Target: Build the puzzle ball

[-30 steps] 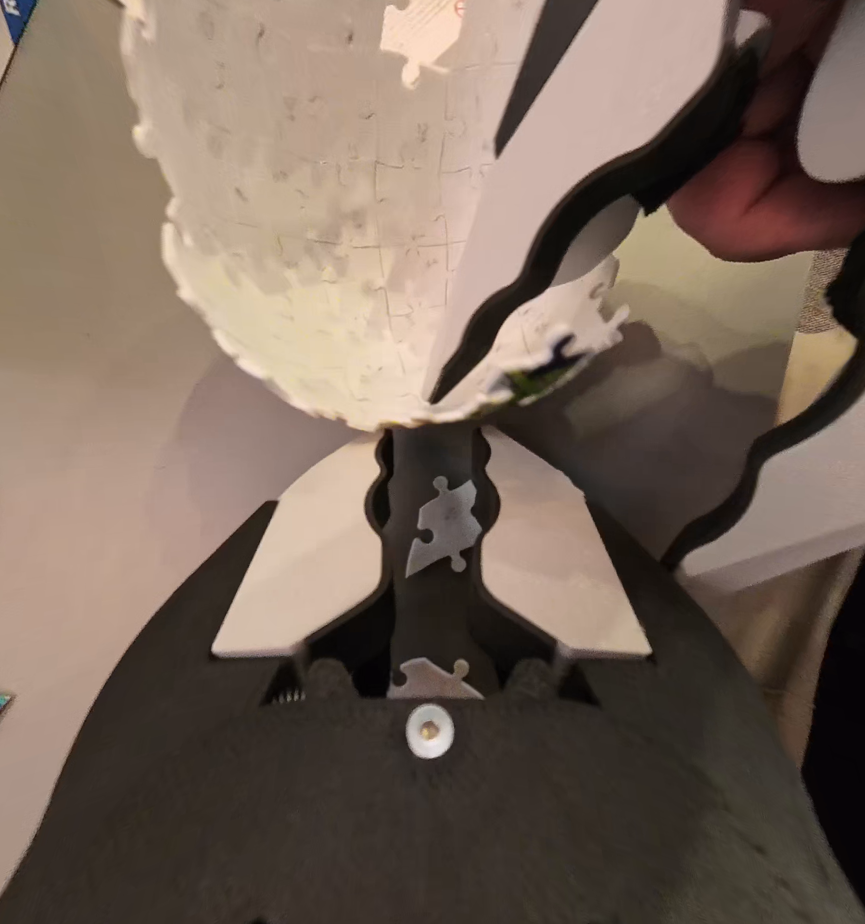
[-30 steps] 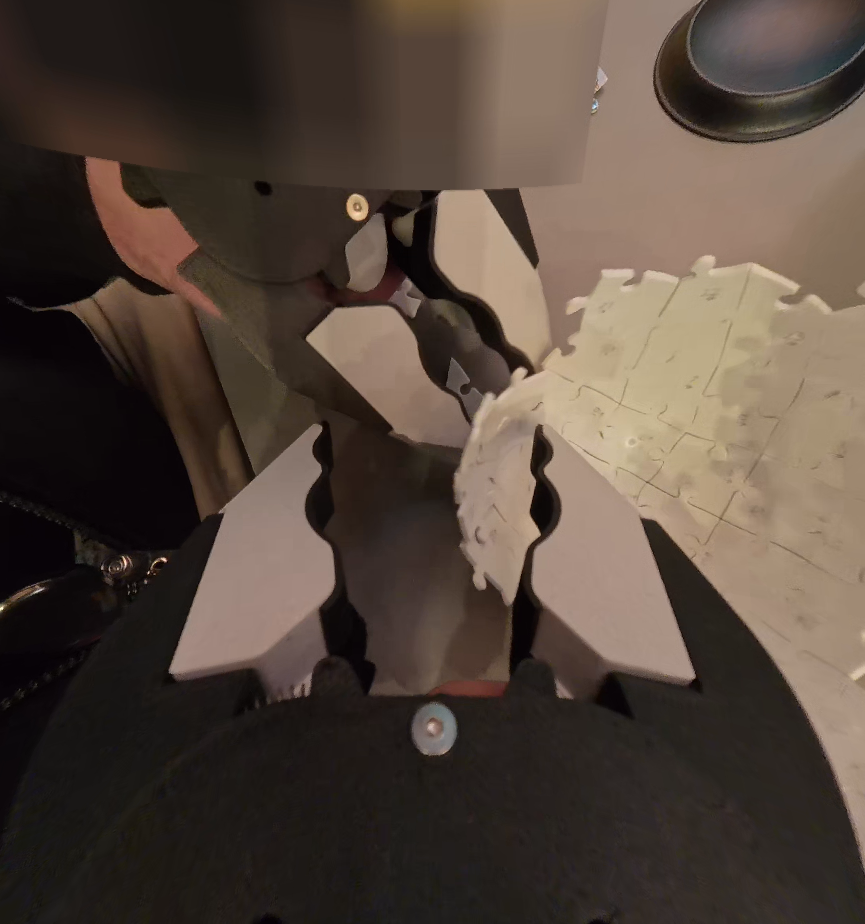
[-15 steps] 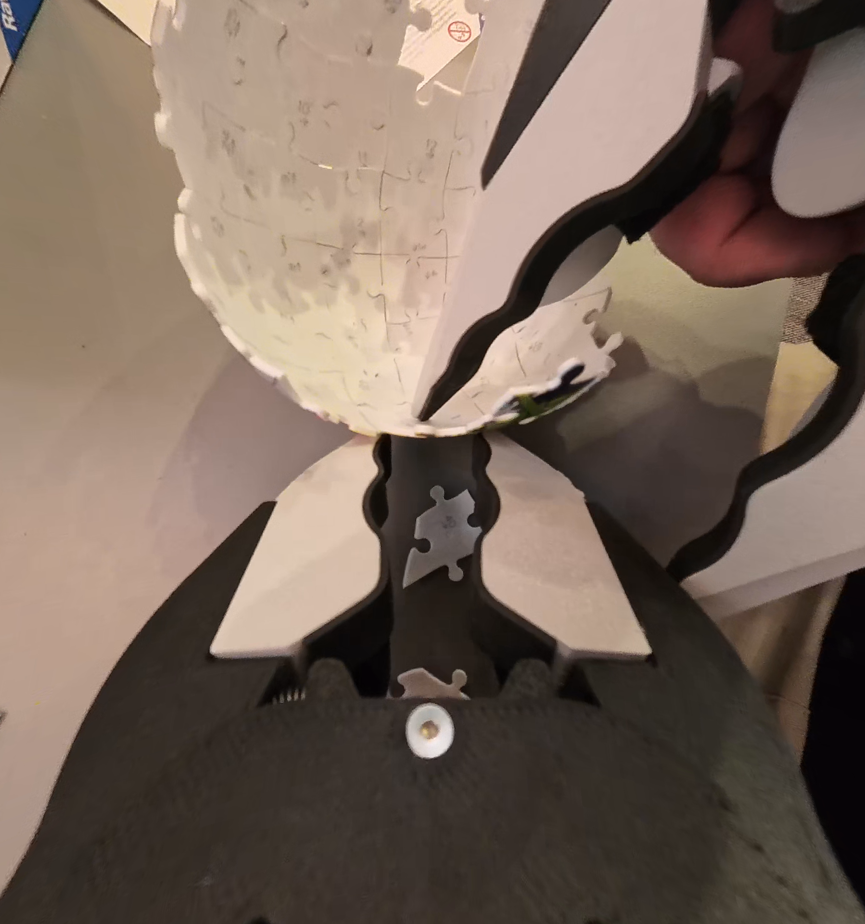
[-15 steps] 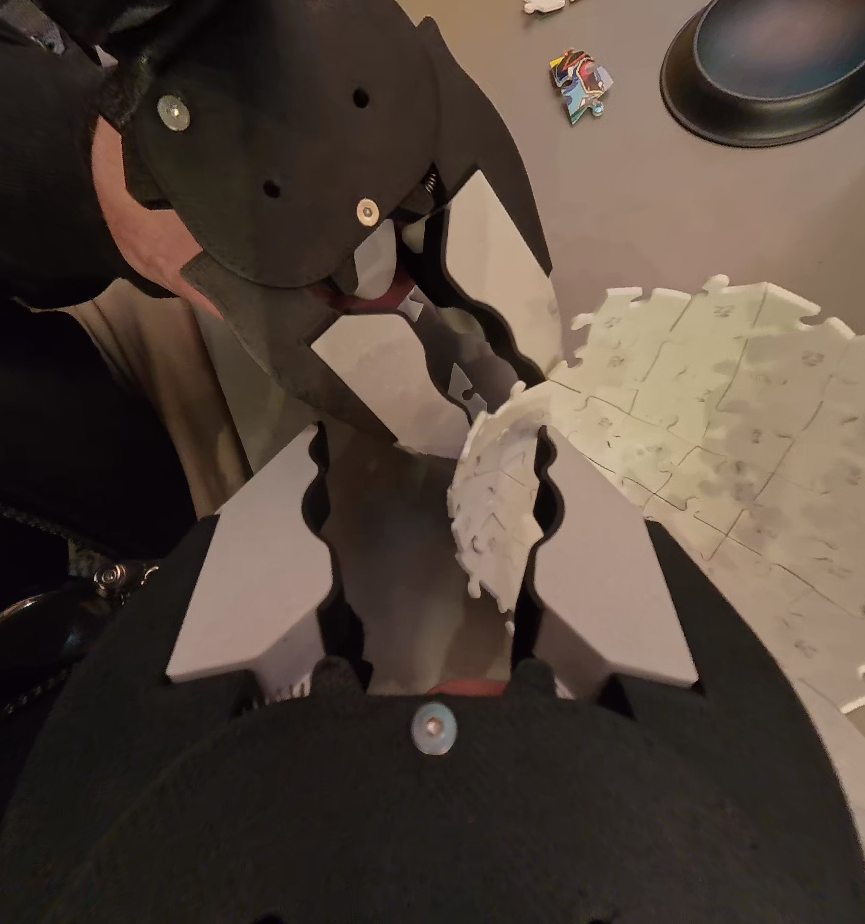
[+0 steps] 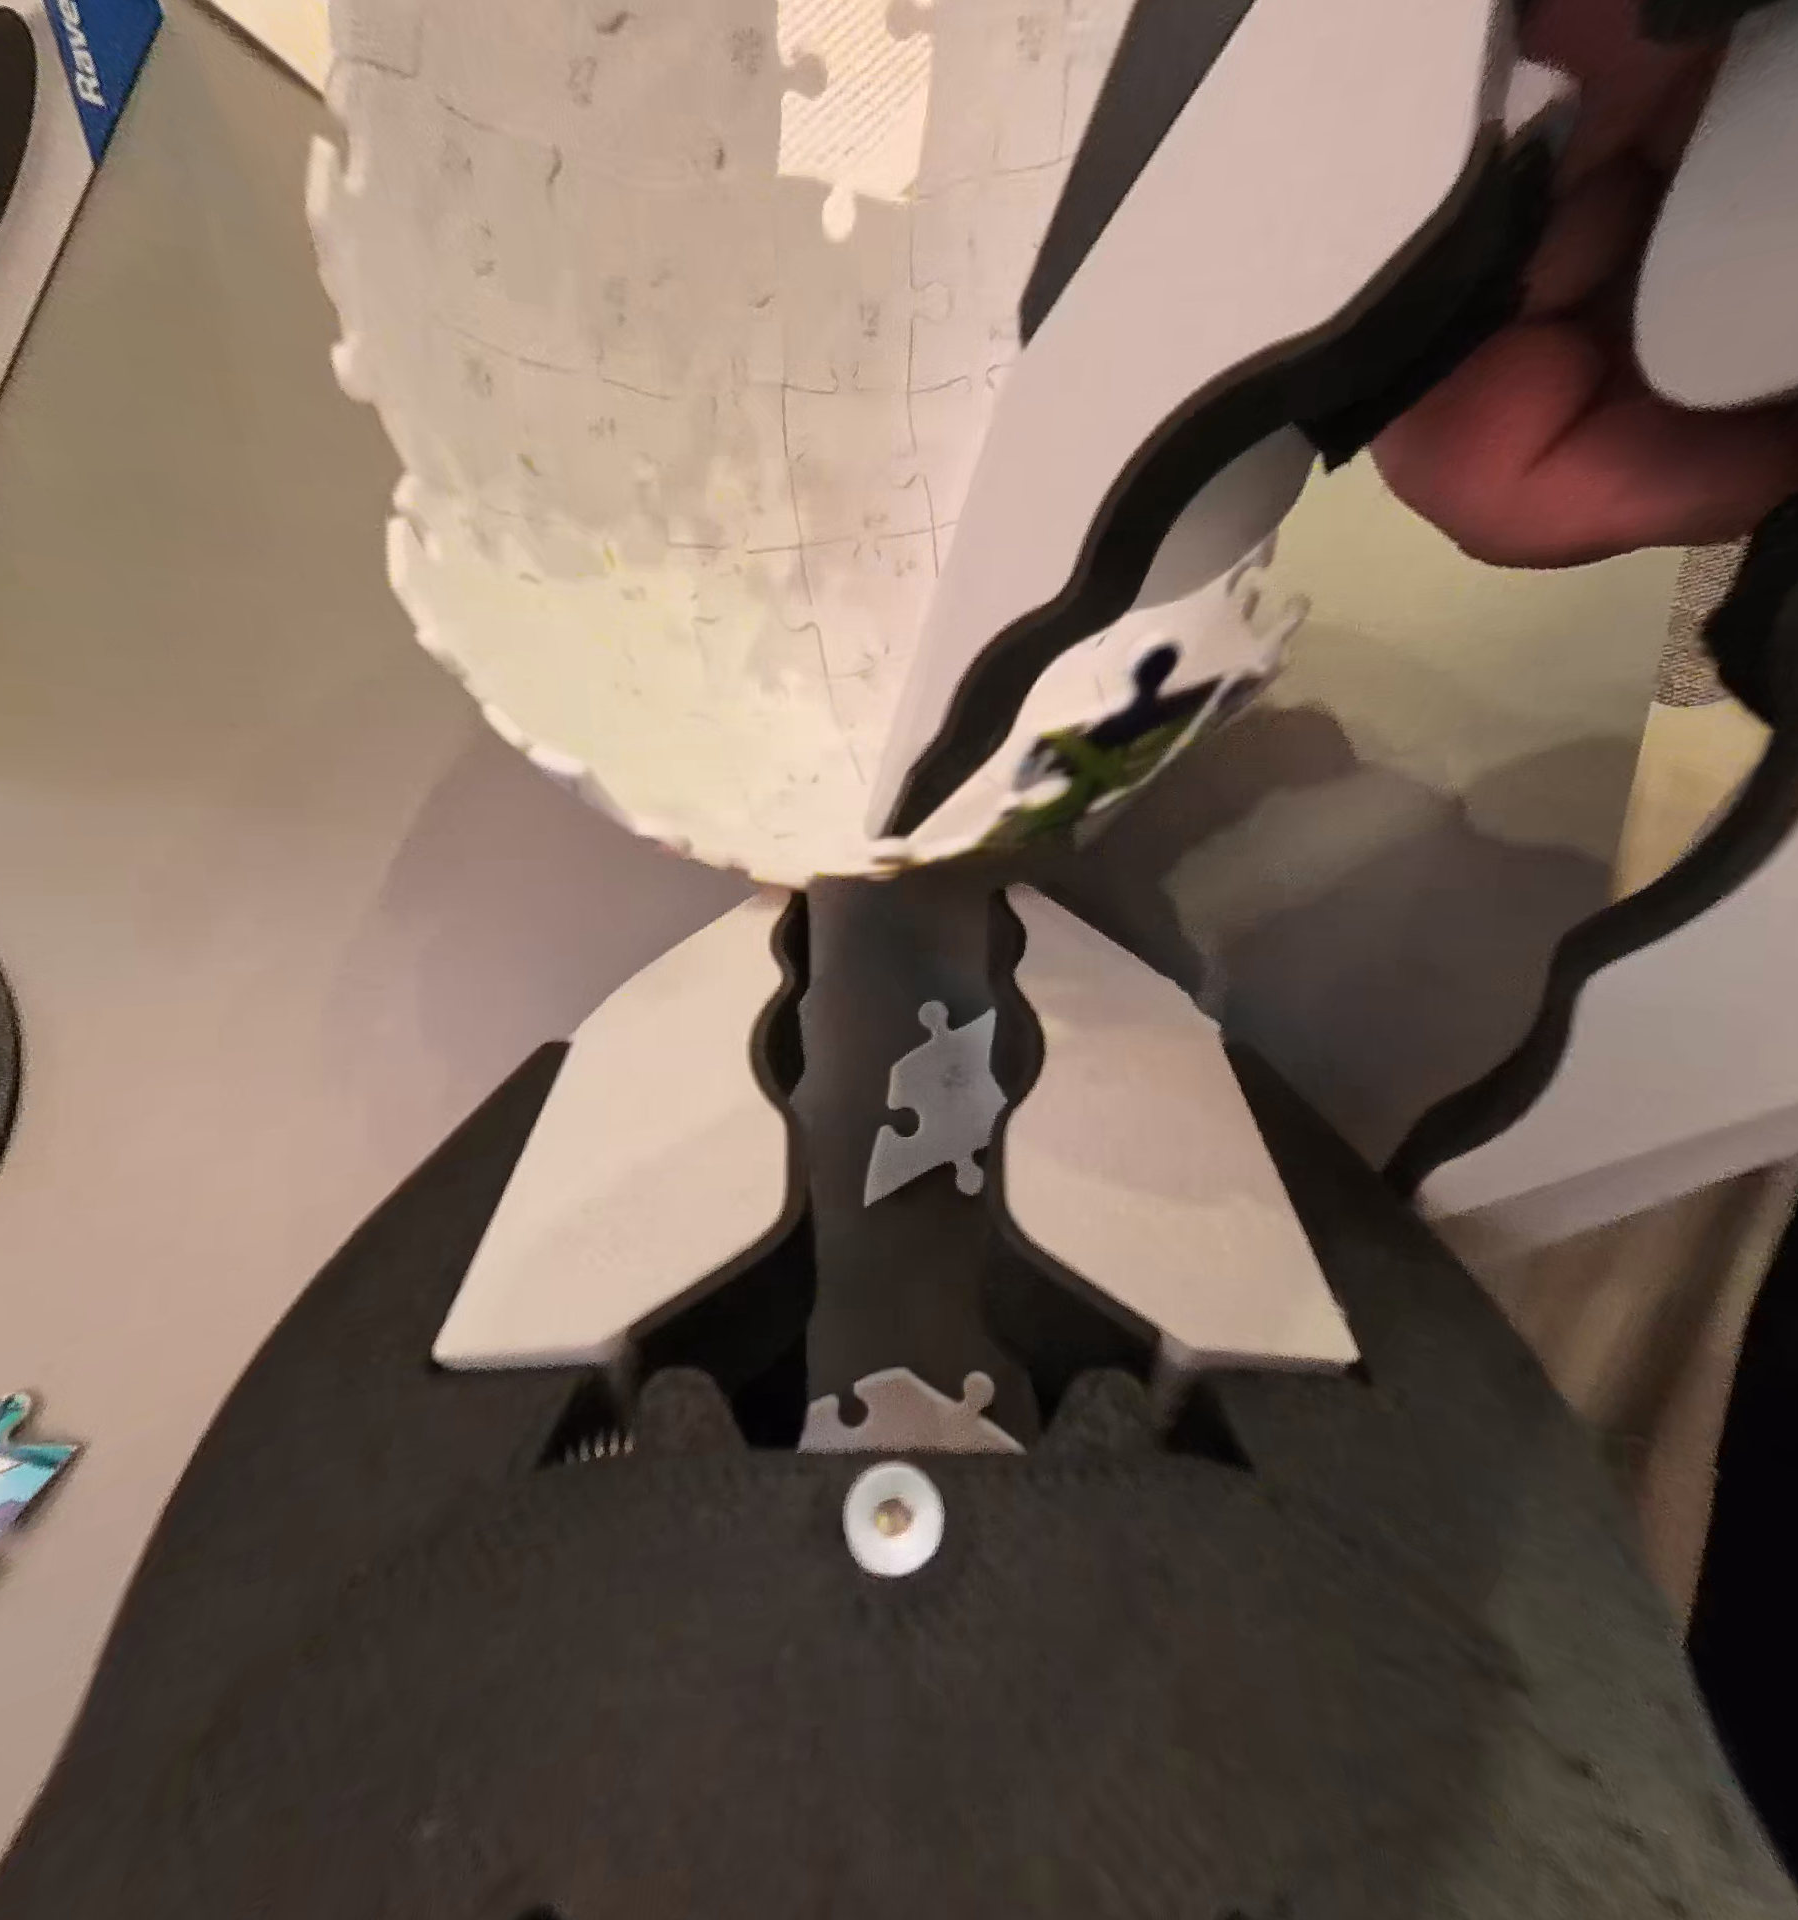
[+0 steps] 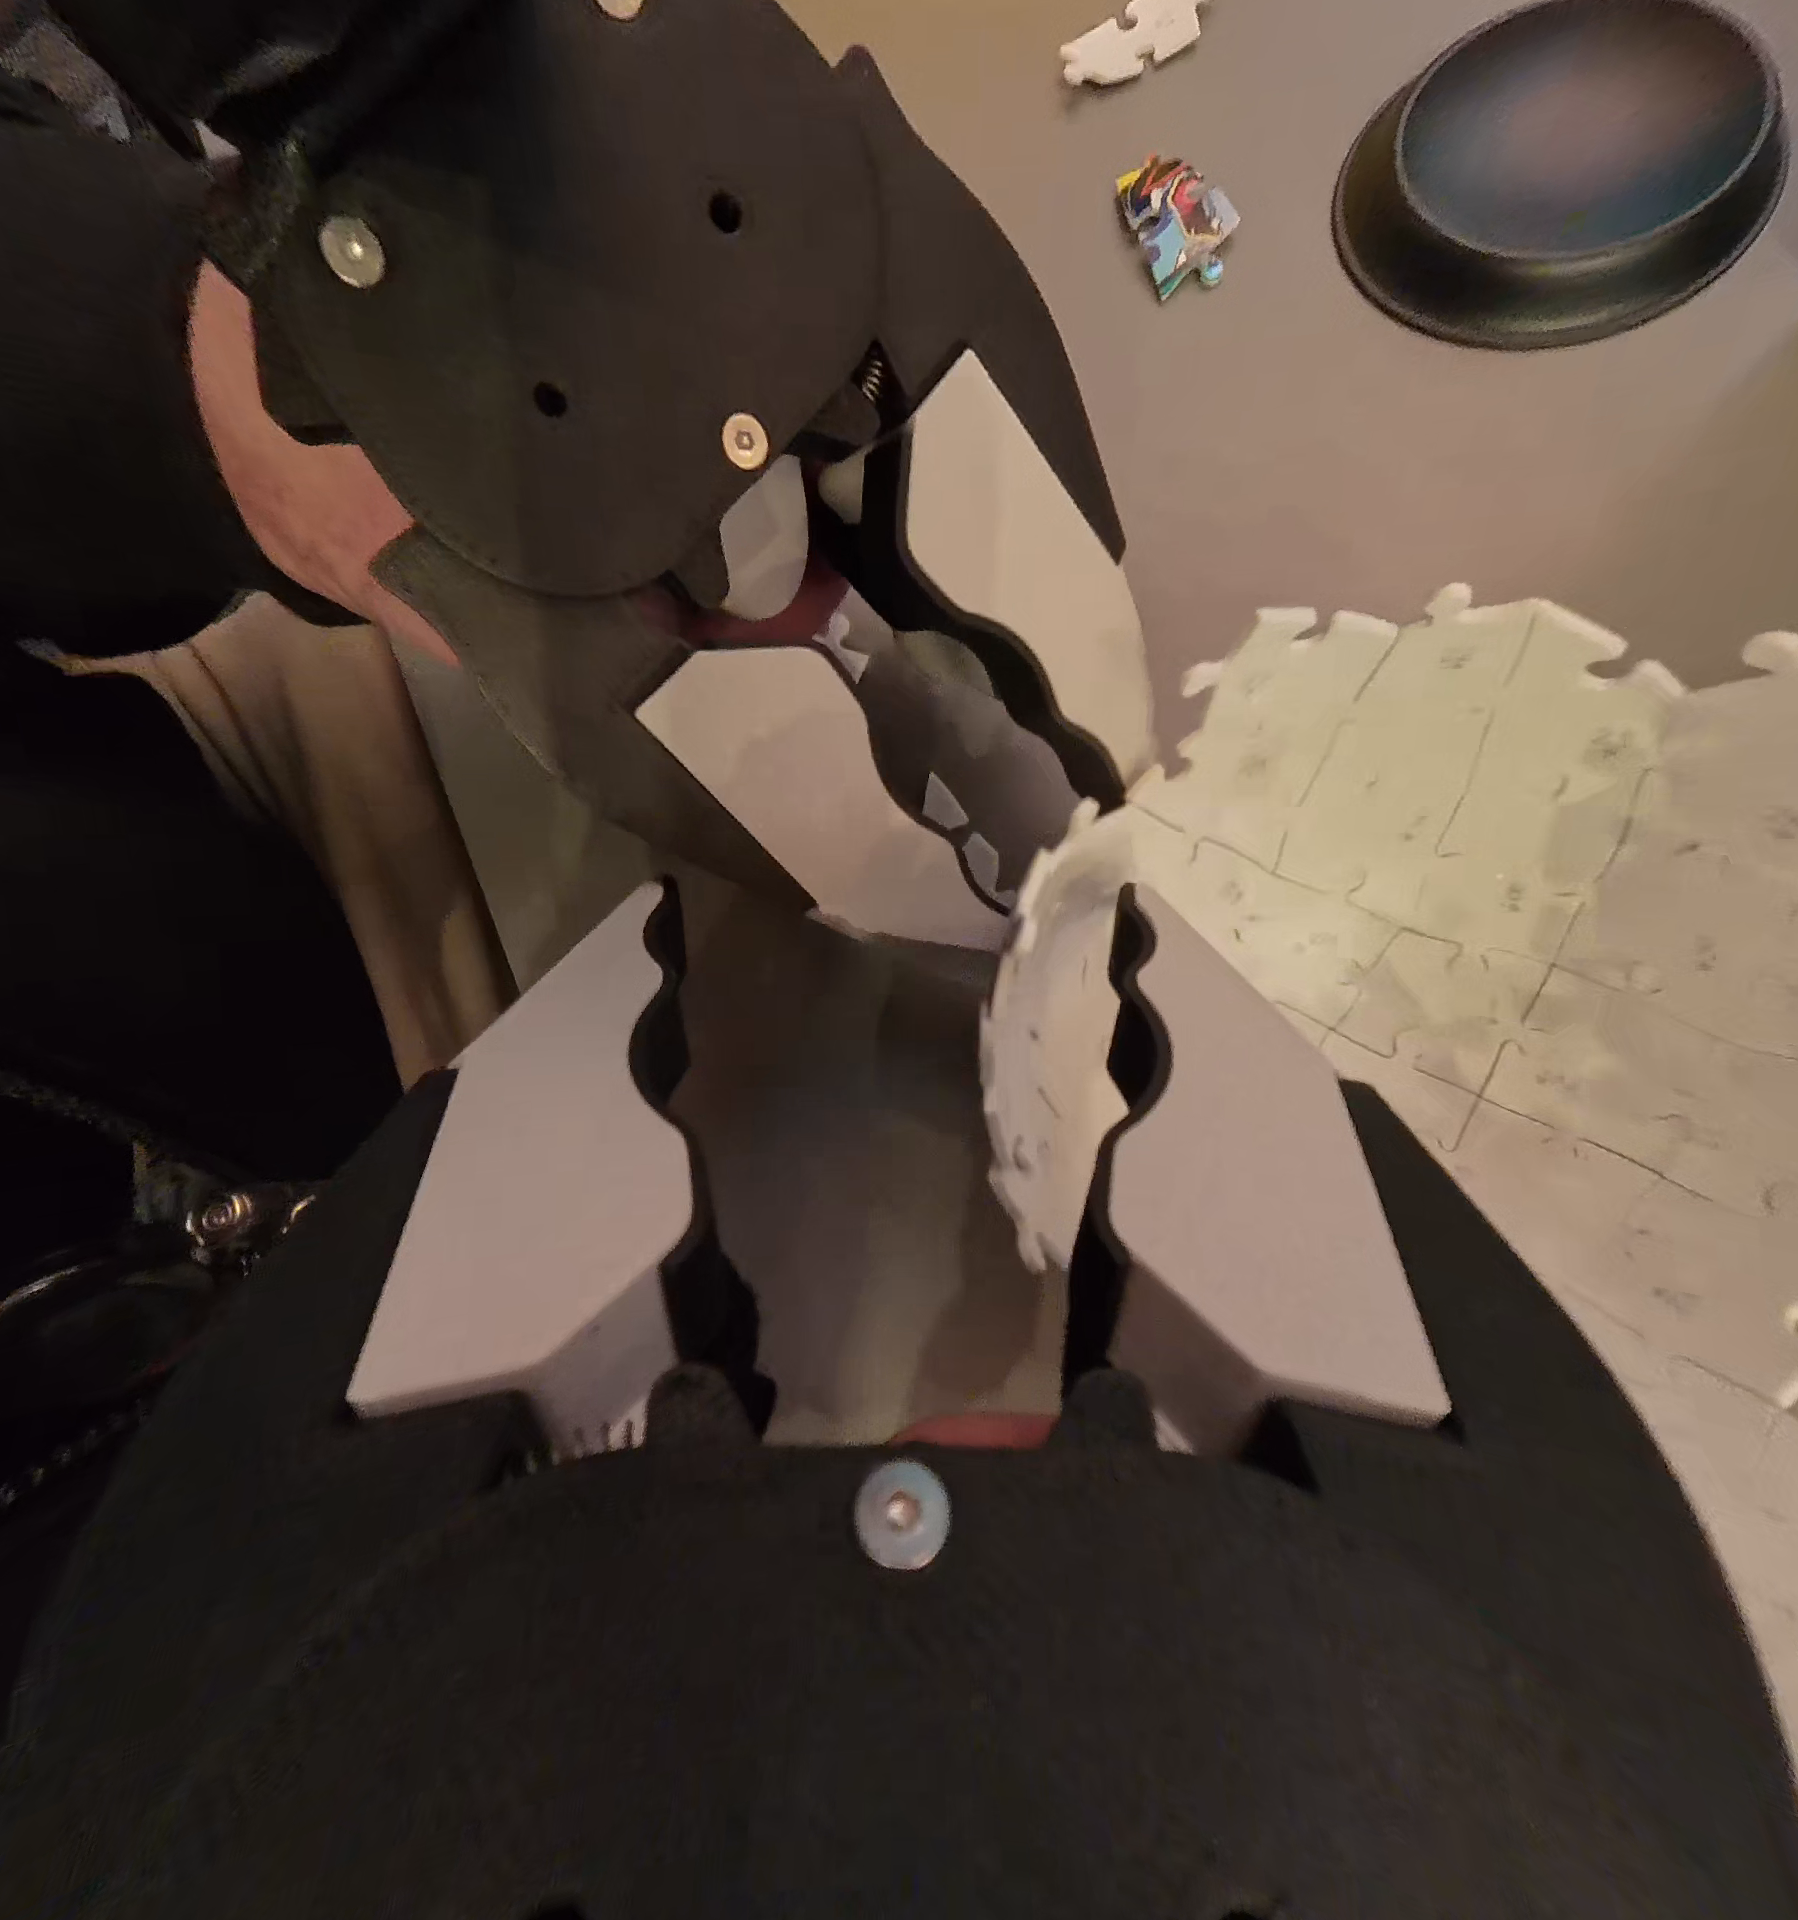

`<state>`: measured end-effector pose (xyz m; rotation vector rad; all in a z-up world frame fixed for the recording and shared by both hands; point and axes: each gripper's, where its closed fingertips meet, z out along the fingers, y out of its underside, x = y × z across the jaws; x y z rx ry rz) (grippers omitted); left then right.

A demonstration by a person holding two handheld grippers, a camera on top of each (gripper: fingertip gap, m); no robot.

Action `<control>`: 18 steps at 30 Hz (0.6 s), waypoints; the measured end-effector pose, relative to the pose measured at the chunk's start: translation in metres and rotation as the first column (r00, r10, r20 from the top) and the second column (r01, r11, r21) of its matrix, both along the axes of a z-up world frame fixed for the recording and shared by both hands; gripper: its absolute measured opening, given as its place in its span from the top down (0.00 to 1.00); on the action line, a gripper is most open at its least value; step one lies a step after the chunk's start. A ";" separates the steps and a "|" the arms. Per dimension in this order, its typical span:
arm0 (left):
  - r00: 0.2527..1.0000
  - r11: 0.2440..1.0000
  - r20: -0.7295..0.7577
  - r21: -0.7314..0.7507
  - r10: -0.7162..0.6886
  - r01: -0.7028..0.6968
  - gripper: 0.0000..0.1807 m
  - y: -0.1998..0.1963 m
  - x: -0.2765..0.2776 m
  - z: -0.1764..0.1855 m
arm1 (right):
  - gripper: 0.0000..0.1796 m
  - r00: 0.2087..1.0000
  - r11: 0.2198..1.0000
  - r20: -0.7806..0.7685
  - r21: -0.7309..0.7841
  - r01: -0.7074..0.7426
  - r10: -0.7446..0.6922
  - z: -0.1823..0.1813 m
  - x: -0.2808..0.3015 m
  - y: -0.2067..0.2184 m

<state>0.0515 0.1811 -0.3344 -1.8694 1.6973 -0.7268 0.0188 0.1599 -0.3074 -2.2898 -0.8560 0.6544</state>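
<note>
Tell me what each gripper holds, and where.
Right gripper: nothing clamped; open jaws straddle the rim of the ball shell. Left gripper: a loose piece sits between its jaws; clamping cannot be told.

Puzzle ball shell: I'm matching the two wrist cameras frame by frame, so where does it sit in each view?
Left wrist view: the puzzle ball shell fills the upper centre, directly above the left claw.
Right wrist view: it spreads from the centre to the right edge, its rim between the fingers of the right claw.
Shared landmark: the left claw, also seen upper centre in the right wrist view, tips at the shell's rim.
</note>
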 end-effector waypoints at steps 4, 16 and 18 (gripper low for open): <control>1.000 1.000 0.024 0.002 -0.002 0.002 0.81 0.001 0.002 0.005 | 0.52 1.000 1.000 0.010 0.022 0.011 -0.011 0.002 0.000 0.005; 0.999 0.998 -0.003 0.056 -0.036 0.036 0.83 -0.004 0.003 0.007 | 0.49 1.000 0.999 0.024 0.041 -0.016 0.015 0.002 -0.004 0.004; 1.000 0.998 0.000 0.050 -0.027 0.027 0.83 -0.003 0.003 0.007 | 0.50 1.000 0.999 0.019 0.040 -0.011 0.010 0.002 -0.003 0.004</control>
